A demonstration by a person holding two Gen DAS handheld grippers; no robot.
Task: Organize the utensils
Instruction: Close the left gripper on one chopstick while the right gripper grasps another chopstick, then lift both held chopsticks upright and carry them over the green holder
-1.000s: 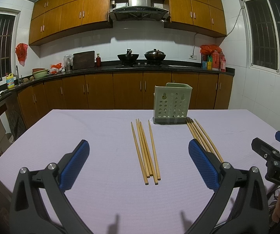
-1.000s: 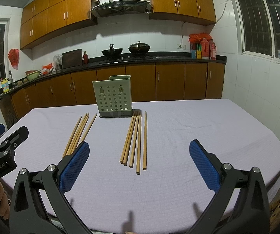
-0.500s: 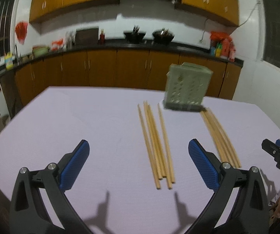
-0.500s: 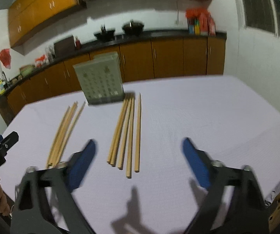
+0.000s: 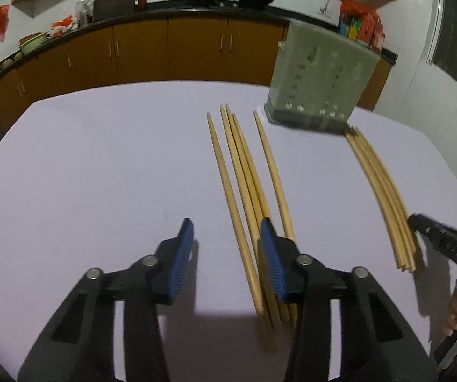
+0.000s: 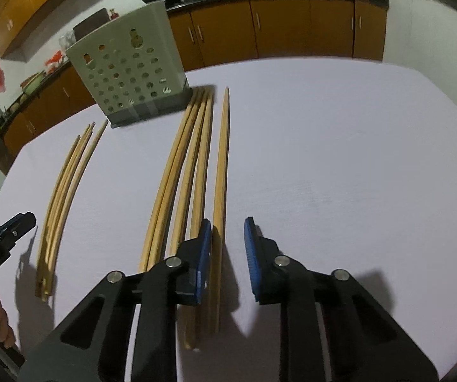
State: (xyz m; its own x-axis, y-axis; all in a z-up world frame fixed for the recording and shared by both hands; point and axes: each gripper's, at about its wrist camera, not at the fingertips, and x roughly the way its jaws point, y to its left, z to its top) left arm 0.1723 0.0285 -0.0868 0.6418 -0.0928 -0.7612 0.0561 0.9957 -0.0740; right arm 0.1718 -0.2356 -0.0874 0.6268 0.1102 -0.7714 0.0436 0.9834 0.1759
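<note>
Two groups of wooden chopsticks lie on the lilac table in front of a grey perforated utensil holder (image 5: 319,78), which also shows in the right wrist view (image 6: 132,70). My left gripper (image 5: 226,251) is partly open low over the left group (image 5: 244,175), with the leftmost stick between its blue pads. My right gripper (image 6: 227,248) is partly open low over the right group (image 6: 196,146), with the rightmost stick (image 6: 222,165) just inside its left pad. Neither gripper holds anything. The right group also shows in the left wrist view (image 5: 384,191), the left group in the right wrist view (image 6: 66,187).
The lilac table (image 5: 101,165) ends near the brown kitchen cabinets (image 5: 164,47) behind it. The other gripper shows at the edge of each view, the right one (image 5: 445,242) and the left one (image 6: 2,242). A counter with woks and bottles runs along the back wall.
Both grippers have dropped down and forward over the near ends of the chopsticks. Both have narrowed from wide open to partly open.
</note>
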